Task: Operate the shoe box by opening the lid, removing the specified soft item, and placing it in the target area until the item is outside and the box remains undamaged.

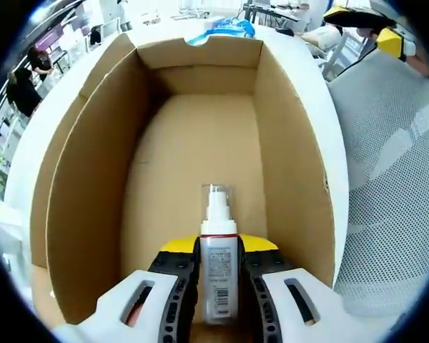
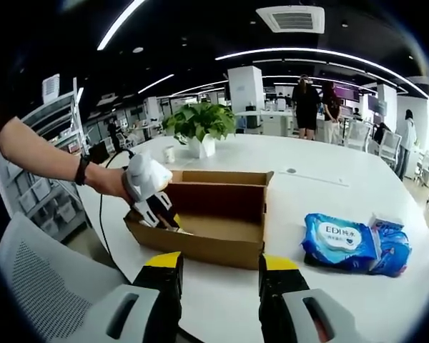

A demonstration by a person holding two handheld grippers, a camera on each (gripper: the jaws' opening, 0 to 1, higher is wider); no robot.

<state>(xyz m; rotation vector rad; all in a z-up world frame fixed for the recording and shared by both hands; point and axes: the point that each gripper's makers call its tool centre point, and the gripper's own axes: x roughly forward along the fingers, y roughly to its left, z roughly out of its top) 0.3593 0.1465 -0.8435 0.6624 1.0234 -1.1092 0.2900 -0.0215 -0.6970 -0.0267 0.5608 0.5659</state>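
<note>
While the left claw (image 1: 219,275) sits low inside the shoe box (image 1: 93,214), its jaws are closed on a small spray bottle (image 1: 219,268), clear-capped nozzle pointing up the frame toward the far end wall. The step in hand appears to be the lift-out: it is best done by raising the bottle straight along the box's open mouth, keeping the jaws off the left and right cardboard walls so that nothing creases or tears. Apart from the bottle, the visible brown floor of the box is bare.

In the right gripper view, a person's forearm enters from the left edge, and the left claw (image 2: 159,212) dips into the box (image 2: 200,243) at centre frame; the lid is already off or folded away, which of the two cannot be told. The box rests on a white table (image 2: 329,193). Lower centre, the right claw (image 2: 219,275) hangs well open and holds nothing. At right, a blue wet-wipe pack (image 2: 343,241) lies on the table, apart from the box; it looks like the soft item, already outside.
</note>
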